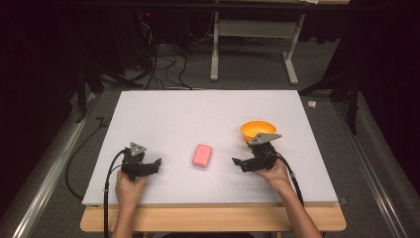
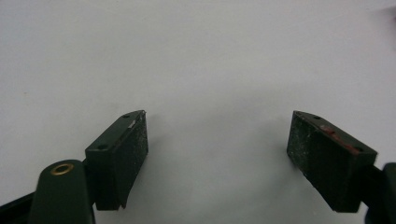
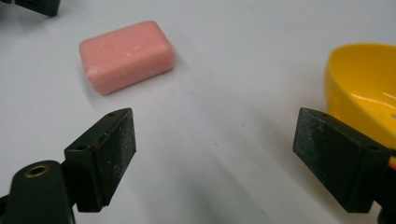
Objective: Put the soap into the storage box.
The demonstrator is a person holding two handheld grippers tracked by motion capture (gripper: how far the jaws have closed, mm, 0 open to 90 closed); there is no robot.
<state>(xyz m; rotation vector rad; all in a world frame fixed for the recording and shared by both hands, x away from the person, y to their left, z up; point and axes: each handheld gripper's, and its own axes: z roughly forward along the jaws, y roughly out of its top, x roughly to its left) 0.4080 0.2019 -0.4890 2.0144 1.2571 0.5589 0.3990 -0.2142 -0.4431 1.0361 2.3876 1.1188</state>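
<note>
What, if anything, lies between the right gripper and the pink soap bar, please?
Nothing: in the high view only bare white table top separates the right gripper from the pink soap bar. The right gripper view shows the same bare stretch.

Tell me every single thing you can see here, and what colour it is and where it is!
Pink rectangular soap bar: one, pink, lying flat near the middle of the board, between the two claws.
Orange round plastic bowl: one, orange-yellow, right of the soap, just behind the right claw.
White flat tabletop board: one, white, covering the wooden table.
Grey metal table frame: one, pale grey, on the floor beyond the board.
Black cables: several, black, on the floor at the far left.
Left claw: one, black, open, near the board's front left.
Right claw: one, black, open, in front of the bowl.
Hands: two, each holding a claw at the front edge.
</note>
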